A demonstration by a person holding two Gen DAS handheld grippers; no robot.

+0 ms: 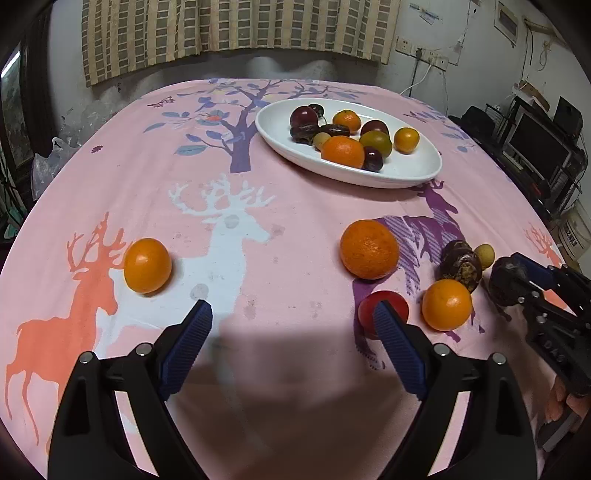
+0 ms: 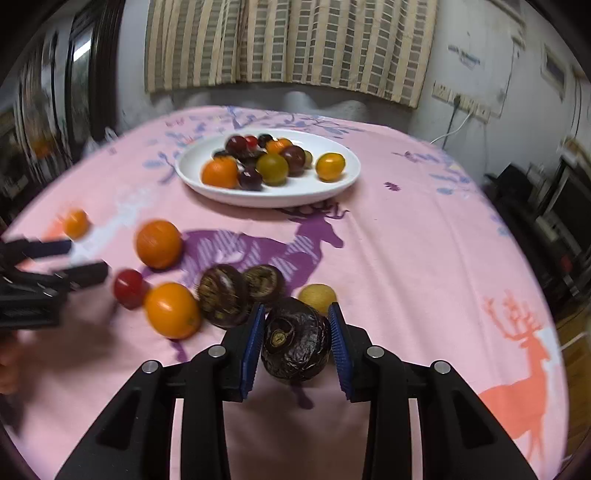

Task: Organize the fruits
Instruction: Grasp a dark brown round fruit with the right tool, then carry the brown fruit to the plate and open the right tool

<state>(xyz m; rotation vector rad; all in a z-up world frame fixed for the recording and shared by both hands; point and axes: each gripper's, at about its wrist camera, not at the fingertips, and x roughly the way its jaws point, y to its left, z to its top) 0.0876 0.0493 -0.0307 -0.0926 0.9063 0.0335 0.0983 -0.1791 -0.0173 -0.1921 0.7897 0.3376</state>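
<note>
A white oval plate (image 1: 406, 173) (image 2: 347, 177) with several fruits stands at the far side of the pink cloth. My right gripper (image 2: 297, 332) is shut on a dark brown water chestnut (image 2: 295, 345), also seen in the left wrist view (image 1: 508, 277). Beside it lie two more dark chestnuts (image 2: 223, 295), a small yellow fruit (image 2: 317, 295), an orange (image 2: 171, 310), a red fruit (image 2: 127, 288) and a bigger orange (image 2: 159, 243). My left gripper (image 1: 293, 317) is open and empty, its right finger in front of the red fruit (image 1: 384, 302). A lone orange (image 1: 147, 270) lies to its left.
The table wears a pink cloth with deer and tree prints (image 1: 229, 229). A curtain (image 1: 236, 29) hangs behind. Shelves with a monitor (image 1: 539, 147) stand at the right, plastic bags (image 1: 48, 162) at the left edge.
</note>
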